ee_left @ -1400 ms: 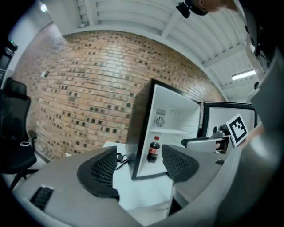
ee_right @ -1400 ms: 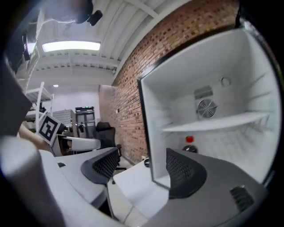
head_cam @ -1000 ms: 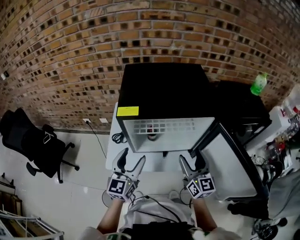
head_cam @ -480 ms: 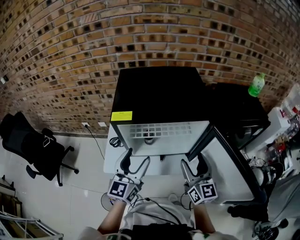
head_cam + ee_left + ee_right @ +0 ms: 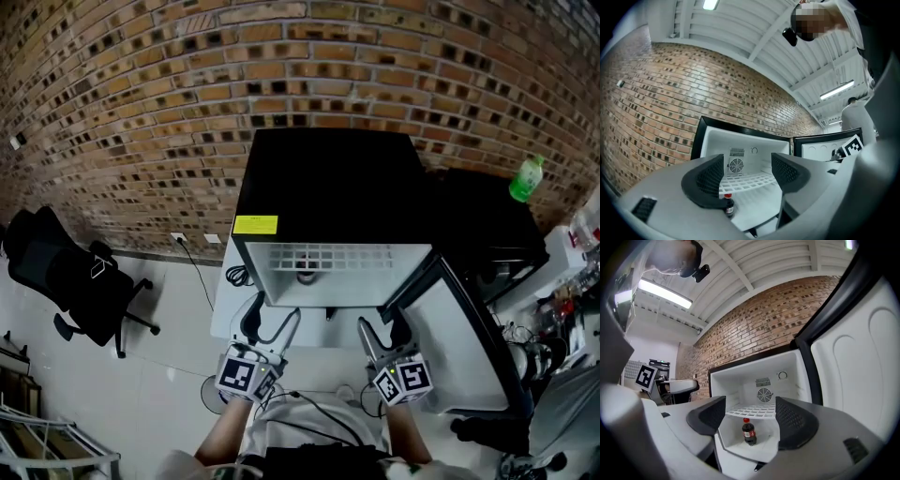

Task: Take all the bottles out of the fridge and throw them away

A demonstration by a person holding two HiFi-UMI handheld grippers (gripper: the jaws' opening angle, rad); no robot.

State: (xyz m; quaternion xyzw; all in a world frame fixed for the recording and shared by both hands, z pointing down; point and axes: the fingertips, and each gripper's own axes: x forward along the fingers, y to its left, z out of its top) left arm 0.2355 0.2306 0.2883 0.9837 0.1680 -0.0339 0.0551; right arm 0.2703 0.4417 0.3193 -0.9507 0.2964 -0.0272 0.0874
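Note:
A small black fridge (image 5: pixel 328 178) stands open against the brick wall, its door (image 5: pixel 469 328) swung out to the right. One dark cola bottle (image 5: pixel 749 431) with a red cap stands upright on the fridge floor under the white wire shelf (image 5: pixel 759 411). In the left gripper view only part of the bottle (image 5: pixel 728 209) shows below the left jaw. Both grippers hover in front of the fridge opening, short of it. My left gripper (image 5: pixel 270 325) is open and holds nothing. My right gripper (image 5: pixel 382 327) is open too, with the bottle far beyond its jaws.
A green bottle (image 5: pixel 526 178) stands on a dark cabinet (image 5: pixel 492 225) right of the fridge. A black office chair (image 5: pixel 70 281) sits on the floor at the left. A cable (image 5: pixel 202 281) runs from a wall socket. Cluttered shelving is at the far right edge.
Both grippers have stayed before the fridge, shifting only slightly as the head view moved. The fridge door has stayed open and the bottle has not moved.

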